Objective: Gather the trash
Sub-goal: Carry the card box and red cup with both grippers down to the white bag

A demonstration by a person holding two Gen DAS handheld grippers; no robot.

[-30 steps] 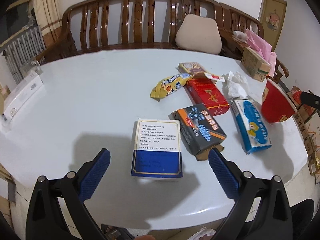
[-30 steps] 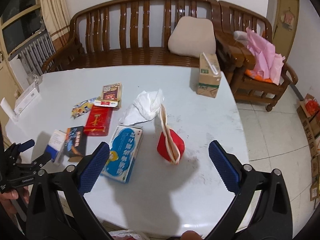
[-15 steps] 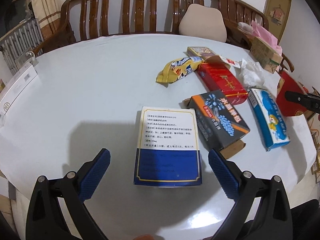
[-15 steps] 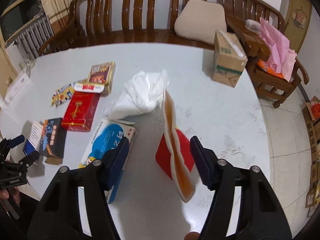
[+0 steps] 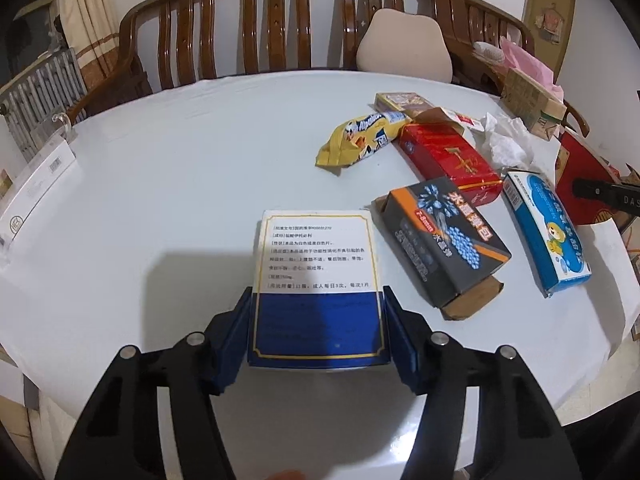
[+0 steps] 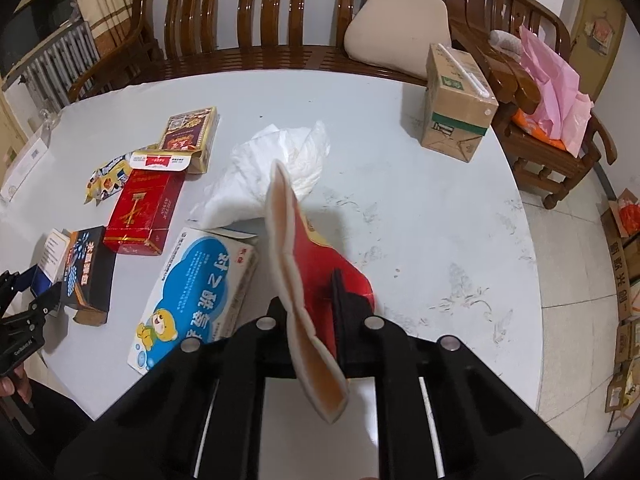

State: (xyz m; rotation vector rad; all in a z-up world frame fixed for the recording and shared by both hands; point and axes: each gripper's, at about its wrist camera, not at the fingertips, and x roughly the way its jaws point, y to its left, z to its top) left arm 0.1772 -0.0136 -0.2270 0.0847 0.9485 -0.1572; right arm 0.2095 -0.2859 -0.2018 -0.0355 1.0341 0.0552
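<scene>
Both claws have just been closing. The left claw [image 5: 318,330] now squeezes the near end of the blue and white medicine box [image 5: 318,280], which lies flat near the front edge of the white counter [image 5: 180,184]. The right claw [image 6: 310,312] is pinched on the red paper bag [image 6: 316,264], standing at the counter's right side. To do this well, I would keep both grips firm and lift straight up, since the flimsy bag may fold or slip and the box could catch its dark neighbour. Left on the counter: one black box [image 5: 444,240], one red box [image 5: 450,158], one blue carton [image 5: 546,232], one yellow wrapper [image 5: 360,138], one small patterned box [image 5: 402,102], one crumpled tissue [image 6: 276,168], one brown carton [image 6: 456,102].
</scene>
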